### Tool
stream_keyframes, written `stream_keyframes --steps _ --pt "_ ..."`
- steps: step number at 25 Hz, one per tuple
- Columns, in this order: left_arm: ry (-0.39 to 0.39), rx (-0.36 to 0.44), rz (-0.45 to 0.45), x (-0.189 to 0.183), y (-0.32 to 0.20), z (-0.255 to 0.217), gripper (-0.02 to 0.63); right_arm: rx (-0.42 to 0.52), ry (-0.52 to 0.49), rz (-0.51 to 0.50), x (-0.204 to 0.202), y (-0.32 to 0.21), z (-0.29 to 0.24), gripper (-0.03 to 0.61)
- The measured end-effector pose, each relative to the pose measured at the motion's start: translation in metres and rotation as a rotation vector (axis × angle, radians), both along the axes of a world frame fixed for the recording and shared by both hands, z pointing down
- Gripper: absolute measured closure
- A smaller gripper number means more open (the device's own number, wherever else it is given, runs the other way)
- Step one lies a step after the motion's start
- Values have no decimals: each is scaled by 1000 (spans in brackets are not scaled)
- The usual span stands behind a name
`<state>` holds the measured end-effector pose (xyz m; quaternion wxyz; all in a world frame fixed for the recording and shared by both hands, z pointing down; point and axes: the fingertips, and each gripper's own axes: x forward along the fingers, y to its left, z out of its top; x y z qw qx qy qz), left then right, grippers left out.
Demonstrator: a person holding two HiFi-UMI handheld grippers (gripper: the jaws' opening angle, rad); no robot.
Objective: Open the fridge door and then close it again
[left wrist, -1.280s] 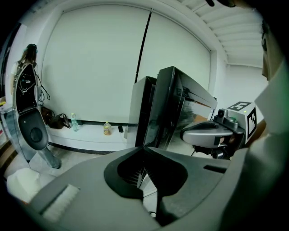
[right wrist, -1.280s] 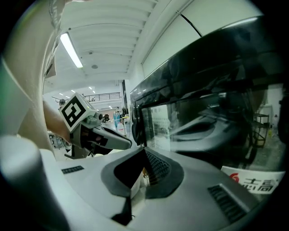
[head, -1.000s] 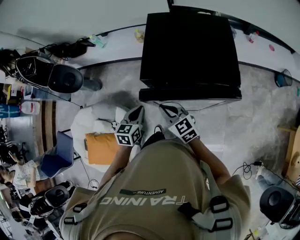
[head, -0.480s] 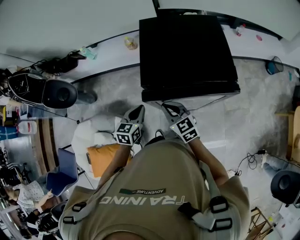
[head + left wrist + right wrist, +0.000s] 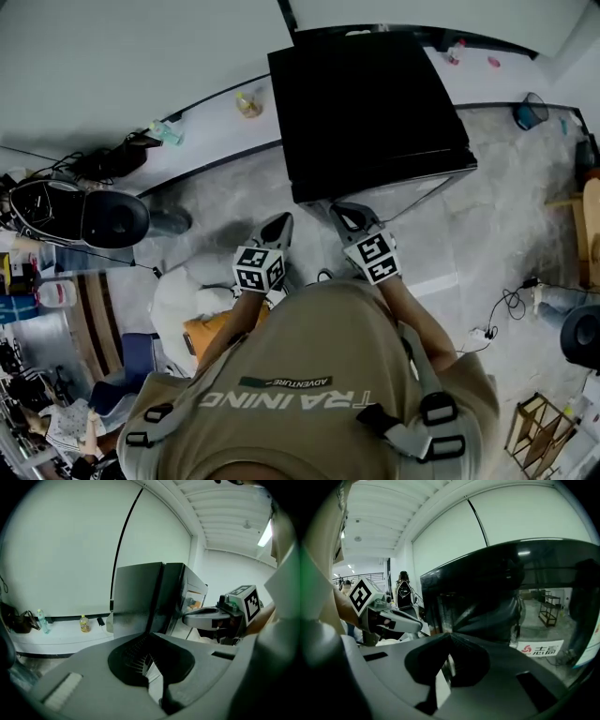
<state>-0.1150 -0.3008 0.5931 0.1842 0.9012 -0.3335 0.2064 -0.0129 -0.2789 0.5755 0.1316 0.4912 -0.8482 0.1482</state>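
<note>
Yellow btl (image 5: 248, 103), blue bin (image 5: 530, 112).

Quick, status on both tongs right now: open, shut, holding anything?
Left tongs: shut, nothing between them.
Right tongs: shut, nothing between them.

White sticker (image 5: 540, 648) on fridge (image 5: 506, 592) door reading 志高 beside red logo, shirt (image 5: 309, 375) back printed TRAINING and ADVENTURE

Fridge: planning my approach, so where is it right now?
Head view, top centre: the black fridge stands against the white wall, just ahead of the left gripper and right gripper.
</note>
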Motion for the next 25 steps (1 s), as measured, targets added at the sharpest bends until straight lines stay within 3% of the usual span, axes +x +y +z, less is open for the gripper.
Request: stream_keyframes --steps 11,19,25 --pt "18 19 125 -5 1 -8 612 39 30 190 15 10 -20 583" --pt "32 17 143 -12 12 -7 612 35 60 217 13 30 -25 583" --pt "48 18 118 -8 20 -9 612 38 74 170 9 44 -36 583"
